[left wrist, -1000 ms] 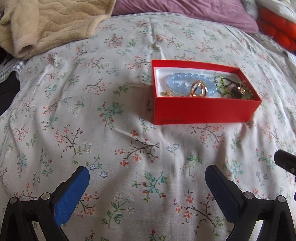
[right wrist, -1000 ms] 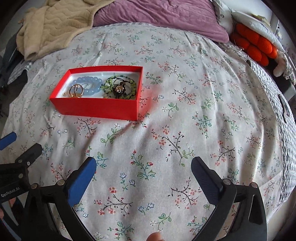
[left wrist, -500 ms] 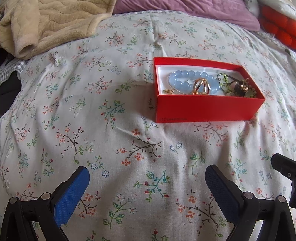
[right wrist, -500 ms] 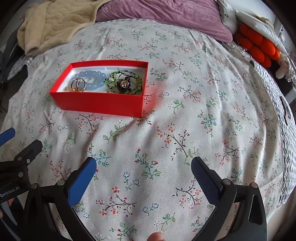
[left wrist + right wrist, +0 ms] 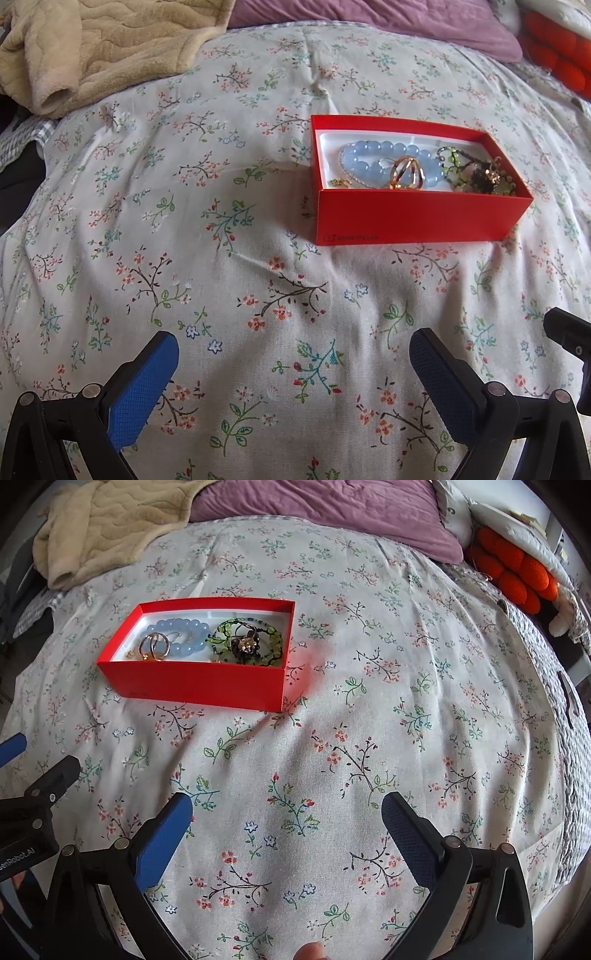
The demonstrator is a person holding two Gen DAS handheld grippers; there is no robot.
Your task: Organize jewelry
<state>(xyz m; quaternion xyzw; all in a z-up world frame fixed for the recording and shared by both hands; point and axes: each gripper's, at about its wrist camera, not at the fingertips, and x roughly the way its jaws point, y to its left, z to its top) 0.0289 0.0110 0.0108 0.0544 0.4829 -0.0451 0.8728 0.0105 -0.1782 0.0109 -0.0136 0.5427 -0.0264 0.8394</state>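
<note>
Left tongs [image 5: 293,373] and right tongs [image 5: 286,834], both spread apart and empty, above the bed [image 5: 369,720]. Red box [image 5: 413,218], centre right in the left view, upper left in the right view, holds blue bracelet [image 5: 373,162], green bracelet [image 5: 273,642] and rings [image 5: 406,173].

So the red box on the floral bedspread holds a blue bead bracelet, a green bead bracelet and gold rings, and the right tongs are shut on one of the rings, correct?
Not quite. The right tongs are open and empty, well short of the red box, as the right wrist view shows. The rest holds: blue bead bracelet, green bead bracelet and gold rings all lie inside the box on the floral bedspread.
</note>
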